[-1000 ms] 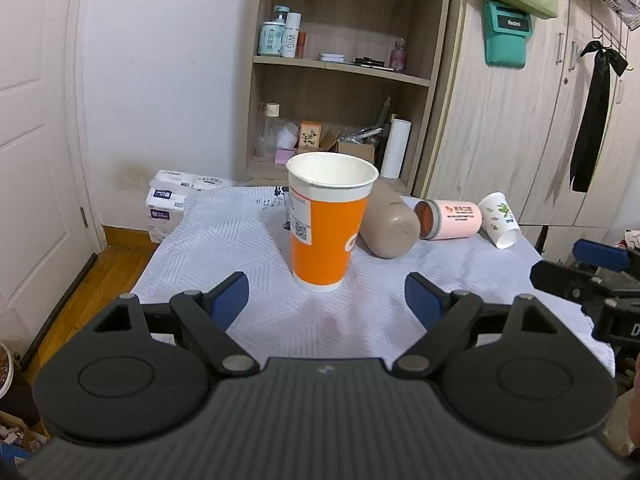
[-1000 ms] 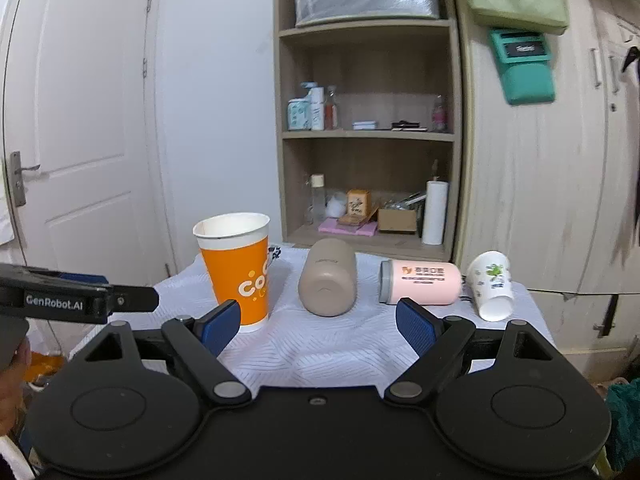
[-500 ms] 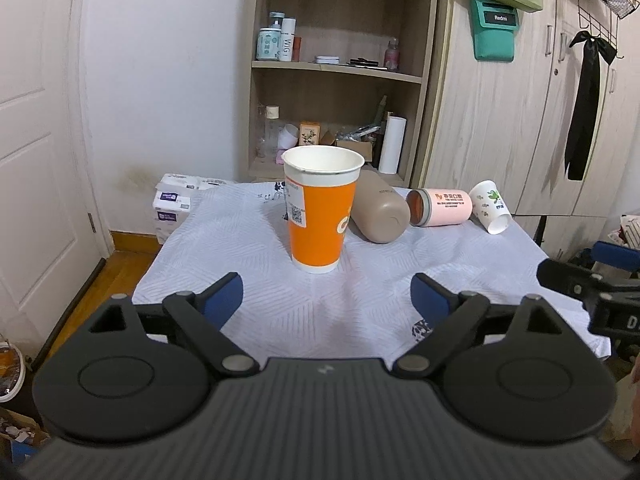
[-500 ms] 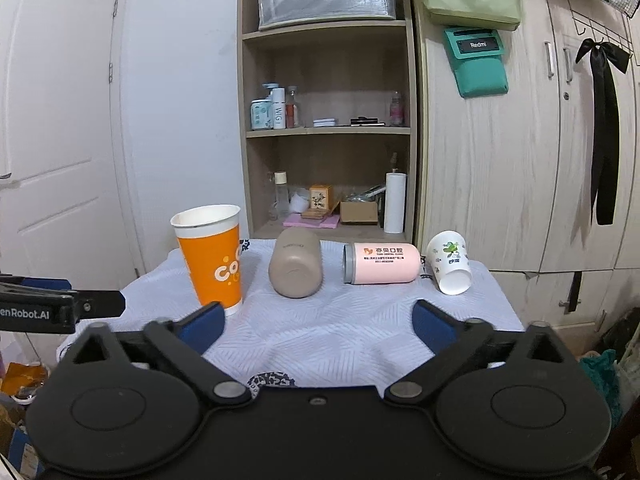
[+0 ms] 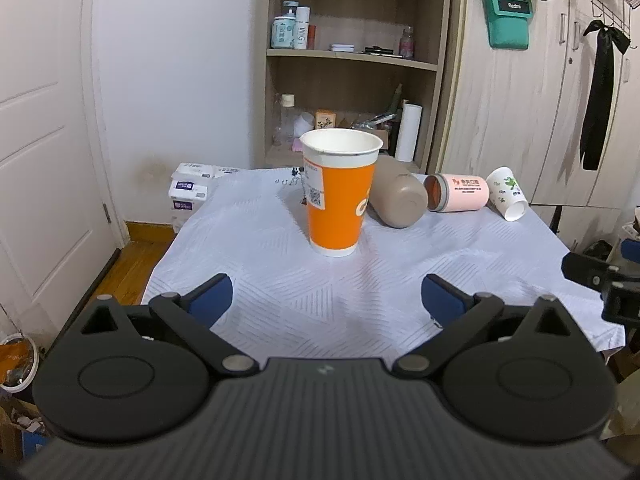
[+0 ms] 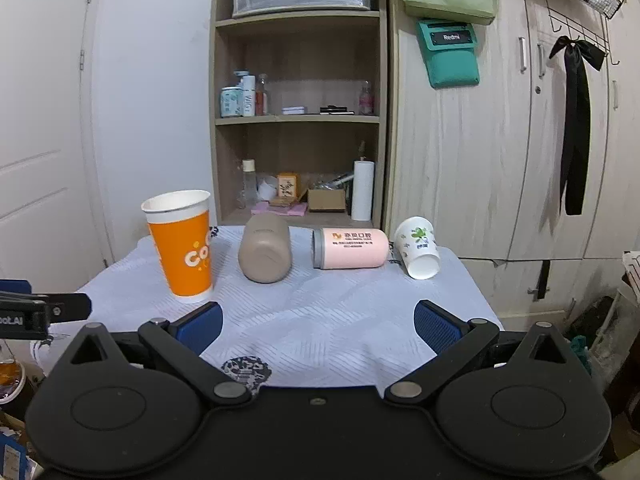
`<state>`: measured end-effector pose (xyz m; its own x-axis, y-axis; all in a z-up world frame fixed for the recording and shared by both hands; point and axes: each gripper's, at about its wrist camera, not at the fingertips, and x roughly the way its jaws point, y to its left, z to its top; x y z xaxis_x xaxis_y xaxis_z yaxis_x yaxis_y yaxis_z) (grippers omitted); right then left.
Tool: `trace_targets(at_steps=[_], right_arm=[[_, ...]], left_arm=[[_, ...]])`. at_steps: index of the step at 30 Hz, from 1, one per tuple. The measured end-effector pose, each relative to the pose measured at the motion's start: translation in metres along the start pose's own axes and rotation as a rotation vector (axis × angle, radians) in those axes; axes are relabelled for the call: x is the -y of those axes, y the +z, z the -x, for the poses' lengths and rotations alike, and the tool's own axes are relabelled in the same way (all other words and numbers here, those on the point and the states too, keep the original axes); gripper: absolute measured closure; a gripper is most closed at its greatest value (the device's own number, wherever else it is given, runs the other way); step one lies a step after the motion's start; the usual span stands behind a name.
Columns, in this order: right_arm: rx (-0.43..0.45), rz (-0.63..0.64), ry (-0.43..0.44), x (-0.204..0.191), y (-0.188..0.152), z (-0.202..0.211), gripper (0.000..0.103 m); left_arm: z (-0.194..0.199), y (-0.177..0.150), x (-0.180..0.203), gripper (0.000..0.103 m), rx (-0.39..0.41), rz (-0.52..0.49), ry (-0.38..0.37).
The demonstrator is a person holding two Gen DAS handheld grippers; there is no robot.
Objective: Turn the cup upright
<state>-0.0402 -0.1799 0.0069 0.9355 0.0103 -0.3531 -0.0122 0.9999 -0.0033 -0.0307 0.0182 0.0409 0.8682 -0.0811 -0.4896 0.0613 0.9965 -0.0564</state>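
An orange paper cup stands upright on the white cloth; it also shows in the right wrist view. Behind it lie a tan cup, a pink cup and a small white paper cup with a green print, all on their sides. My left gripper is open and empty, short of the orange cup. My right gripper is open and empty near the table's front edge.
The table carries a white patterned cloth. A wooden shelf unit and wardrobe doors stand behind it. A white door is at the left. Tissue packs sit by the table's far left corner.
Both grippers have drawn back from the table, so the cups look smaller and farther away. The orange cup stays upright where it stood. Both stay open.
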Motion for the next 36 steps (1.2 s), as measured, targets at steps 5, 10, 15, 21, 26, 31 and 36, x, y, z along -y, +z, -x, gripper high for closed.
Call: trace_targets(at_steps=[5,10,15,21,26,31,36], right_arm=[[-0.016,0.003,-0.031,0.0,-0.001,-0.003,0.0],[-0.021,-0.002,-0.032,-0.001,-0.002,-0.003,0.0],[-0.026,-0.003,-0.04,-0.001,-0.002,-0.003,0.0],[-0.021,-0.01,-0.045,0.0,-0.002,-0.002,0.0],[-0.023,-0.005,-0.05,-0.001,-0.002,-0.002,0.0],[-0.025,-0.005,-0.054,-0.001,-0.002,-0.002,0.0],[-0.026,-0.003,-0.056,0.001,-0.002,-0.002,0.0]], left_arm=[[-0.002,-0.002,-0.004,0.0,-0.014,0.014,0.001],[-0.005,-0.003,-0.005,0.0,-0.028,0.013,0.017],[-0.008,-0.004,-0.007,0.0,-0.04,0.021,0.027],[-0.008,-0.003,-0.006,0.0,-0.044,0.013,0.043],[-0.01,-0.002,-0.004,0.0,-0.055,0.01,0.055],[-0.013,-0.002,-0.003,0.0,-0.072,0.01,0.068],[-0.014,-0.002,-0.003,0.0,-0.081,0.011,0.067]])
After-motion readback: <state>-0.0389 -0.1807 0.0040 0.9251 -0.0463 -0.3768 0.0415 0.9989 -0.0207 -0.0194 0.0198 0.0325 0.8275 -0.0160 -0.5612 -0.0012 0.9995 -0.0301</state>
